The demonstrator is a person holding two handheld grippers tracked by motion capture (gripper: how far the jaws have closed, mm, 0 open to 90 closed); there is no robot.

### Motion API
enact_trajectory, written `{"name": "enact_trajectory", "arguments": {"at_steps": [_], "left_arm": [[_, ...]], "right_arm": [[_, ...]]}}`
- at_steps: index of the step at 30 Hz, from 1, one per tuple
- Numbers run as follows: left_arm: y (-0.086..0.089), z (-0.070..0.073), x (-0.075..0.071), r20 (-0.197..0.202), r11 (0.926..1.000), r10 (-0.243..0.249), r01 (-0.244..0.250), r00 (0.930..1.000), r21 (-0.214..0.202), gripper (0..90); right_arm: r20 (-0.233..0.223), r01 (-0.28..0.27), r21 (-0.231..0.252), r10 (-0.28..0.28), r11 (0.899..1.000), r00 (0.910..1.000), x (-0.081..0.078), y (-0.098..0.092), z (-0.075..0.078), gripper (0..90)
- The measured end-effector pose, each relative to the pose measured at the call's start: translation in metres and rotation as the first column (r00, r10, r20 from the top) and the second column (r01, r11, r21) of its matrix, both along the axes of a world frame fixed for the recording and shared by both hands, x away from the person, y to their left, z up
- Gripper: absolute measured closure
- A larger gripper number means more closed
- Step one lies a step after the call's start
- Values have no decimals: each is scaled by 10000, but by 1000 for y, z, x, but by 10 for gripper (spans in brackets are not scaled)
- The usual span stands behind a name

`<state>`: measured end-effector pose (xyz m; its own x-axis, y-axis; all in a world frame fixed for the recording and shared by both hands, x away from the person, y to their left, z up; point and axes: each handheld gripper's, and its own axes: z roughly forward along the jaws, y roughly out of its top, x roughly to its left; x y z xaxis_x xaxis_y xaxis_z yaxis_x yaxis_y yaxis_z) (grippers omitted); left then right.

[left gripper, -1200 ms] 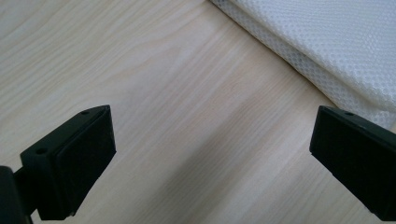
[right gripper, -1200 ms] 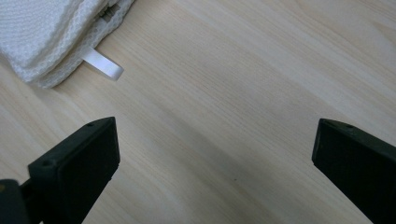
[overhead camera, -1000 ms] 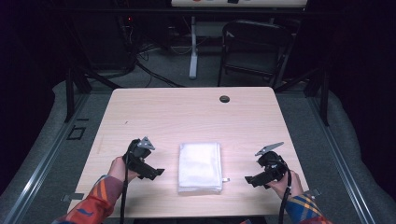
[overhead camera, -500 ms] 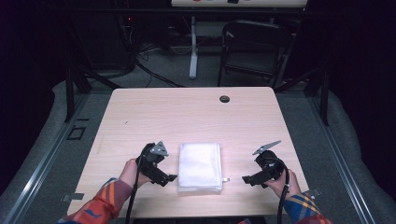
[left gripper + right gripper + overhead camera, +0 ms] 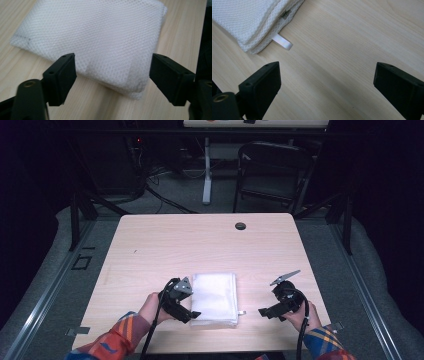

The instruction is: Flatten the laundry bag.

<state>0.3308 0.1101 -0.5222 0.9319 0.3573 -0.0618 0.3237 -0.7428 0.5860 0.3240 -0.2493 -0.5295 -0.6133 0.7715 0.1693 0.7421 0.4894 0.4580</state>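
Only a blurred, seemingly unreadable label (image 5: 284,15) marks the towel (image 5: 249,17).

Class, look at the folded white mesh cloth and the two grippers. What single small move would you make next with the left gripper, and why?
Probably ease the left gripper slightly forward and finish closing on the near corner of the folded white mesh cloth. Its jaws have just been closing, the corner already lies between them, yet the pads do not press on it. The right gripper waits open, apart from the cloth, over the table.
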Motion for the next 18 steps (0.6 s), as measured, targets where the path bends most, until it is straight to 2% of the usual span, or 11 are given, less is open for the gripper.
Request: {"name": "enact_trajectory", "arguments": {"at_steps": [4,11,14,15,16,18], "left_arm": [[-8,-2,-4,70,9996,-286,285,9996,22,276],[-19,-8,-6,36,9976,-663,662,9978,218,321],[-28,-16,-6,-1,9957,-786,785,9969,494,331],[-30,-17,-6,20,9951,-777,775,9970,617,332],[-32,-18,-6,25,9943,-789,785,9969,715,336],[-35,-20,-7,44,9927,-848,841,9964,865,345]], "right_arm": [[-41,16,64,-16,10000,10000,0,0,0,72],[-40,-19,-90,18,10000,10000,0,1,-1,99],[-62,-33,-310,31,9995,10000,0,2,-1,101],[-55,3,-214,-4,9998,10000,-1,2,-2,103],[-33,-75,-398,74,9992,10000,0,2,-2,105],[-124,-103,-333,99,9994,9999,-1,3,-2,108]]}}
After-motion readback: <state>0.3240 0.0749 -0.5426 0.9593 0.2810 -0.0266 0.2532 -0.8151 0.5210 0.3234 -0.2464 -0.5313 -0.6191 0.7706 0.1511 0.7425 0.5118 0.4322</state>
